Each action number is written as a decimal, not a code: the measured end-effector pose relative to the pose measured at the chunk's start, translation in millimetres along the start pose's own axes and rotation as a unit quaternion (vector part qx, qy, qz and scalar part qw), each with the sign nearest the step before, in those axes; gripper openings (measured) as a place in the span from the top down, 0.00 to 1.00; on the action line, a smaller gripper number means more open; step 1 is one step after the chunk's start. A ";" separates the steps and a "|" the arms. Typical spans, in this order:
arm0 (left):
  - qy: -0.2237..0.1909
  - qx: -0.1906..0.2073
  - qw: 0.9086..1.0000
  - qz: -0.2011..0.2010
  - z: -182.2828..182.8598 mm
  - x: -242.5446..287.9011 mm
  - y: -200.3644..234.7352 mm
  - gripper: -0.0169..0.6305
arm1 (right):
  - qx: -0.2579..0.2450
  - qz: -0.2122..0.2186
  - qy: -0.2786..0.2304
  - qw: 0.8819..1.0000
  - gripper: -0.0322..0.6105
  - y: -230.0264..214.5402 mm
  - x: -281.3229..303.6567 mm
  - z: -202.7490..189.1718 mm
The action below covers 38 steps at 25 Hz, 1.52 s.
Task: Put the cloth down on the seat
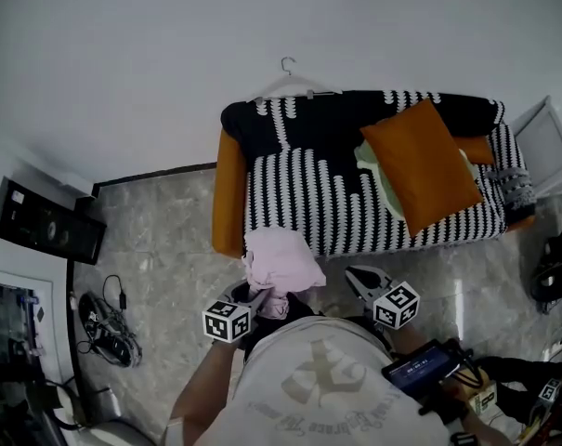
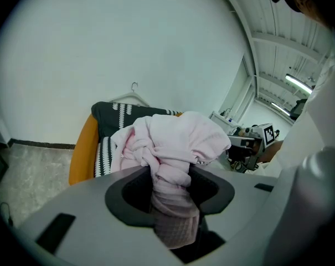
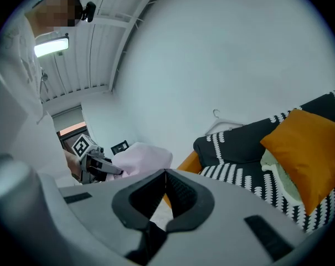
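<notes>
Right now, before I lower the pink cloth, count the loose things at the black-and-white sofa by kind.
Crumpled pink cloth, in left gripper: 1
Square orange fabric cushions: 2
Pale green fabric piece: 1
Thin wire clothes hanger: 1
Total: 5

pink cloth (image 1: 281, 260) - pale, plain. sofa cover (image 1: 299, 189) black with rows of white zigzag stripes; sofa arm (image 1: 228, 193) orange, cushion (image 1: 422, 165) the same orange. floor (image 1: 160, 230) grey marbled - wall (image 1: 169, 63) plain white.

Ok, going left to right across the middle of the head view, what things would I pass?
black box → pink cloth → orange cushion
</notes>
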<state>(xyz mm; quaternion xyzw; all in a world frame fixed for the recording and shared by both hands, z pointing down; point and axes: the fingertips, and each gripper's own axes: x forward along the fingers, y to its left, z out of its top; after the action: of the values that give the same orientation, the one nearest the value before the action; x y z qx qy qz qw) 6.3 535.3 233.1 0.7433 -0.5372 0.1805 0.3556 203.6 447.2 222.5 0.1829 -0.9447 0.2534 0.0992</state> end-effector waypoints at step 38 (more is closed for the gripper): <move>0.028 0.013 0.999 -0.009 46.3 -1.4 165.0 0.69 | -0.002 -0.094 0.052 0.994 0.92 6.6 146.7 52.3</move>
<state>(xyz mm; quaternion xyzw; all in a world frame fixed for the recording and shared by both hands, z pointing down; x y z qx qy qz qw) -152.4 474.7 255.8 0.7473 -0.5180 0.2048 0.3624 62.0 382.2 216.1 0.2570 -0.9174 0.2506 0.1718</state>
